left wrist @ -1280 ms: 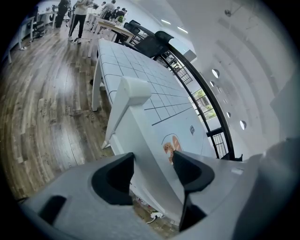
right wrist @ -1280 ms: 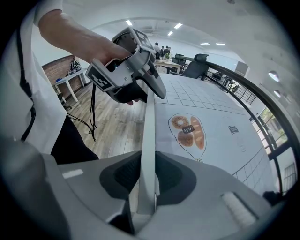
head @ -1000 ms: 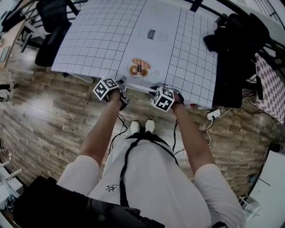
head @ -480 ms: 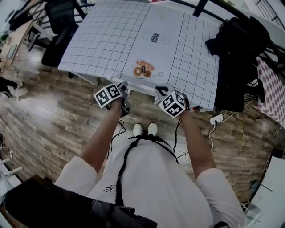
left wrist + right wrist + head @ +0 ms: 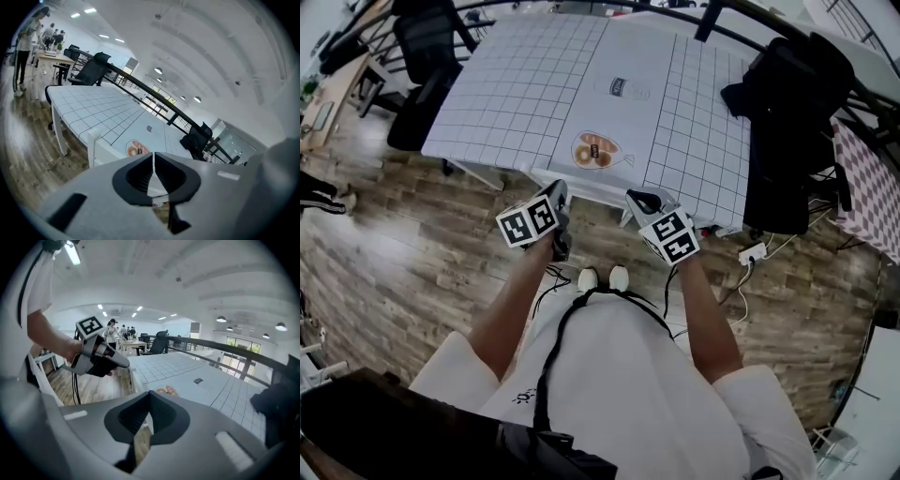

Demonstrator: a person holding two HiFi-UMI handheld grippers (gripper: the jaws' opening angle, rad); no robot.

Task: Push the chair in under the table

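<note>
The white chair (image 5: 581, 182) stands tucked under the table (image 5: 506, 94), which wears a grid cloth; only the chair's top rail shows at the near edge. My left gripper (image 5: 560, 191) hangs just above and in front of the rail's left part. Its jaws are closing, almost together, with nothing between them. My right gripper (image 5: 634, 199) hovers over the rail's right part, shut and empty. In the left gripper view the chair's corner post (image 5: 93, 139) rises beyond the left gripper (image 5: 153, 160). The right gripper view shows the right gripper (image 5: 150, 398), the chair rail (image 5: 133, 380) and the left gripper (image 5: 99, 357).
A black jacket (image 5: 787, 112) hangs over a chair at the table's right side. A black office chair (image 5: 422, 66) stands at the far left corner. A power strip with cables (image 5: 750, 251) lies on the wood floor. People stand far off (image 5: 28, 42).
Both grippers have lifted off the chair's top rail toward me and rolled. Their jaws have come together. The chair stays under the table.
</note>
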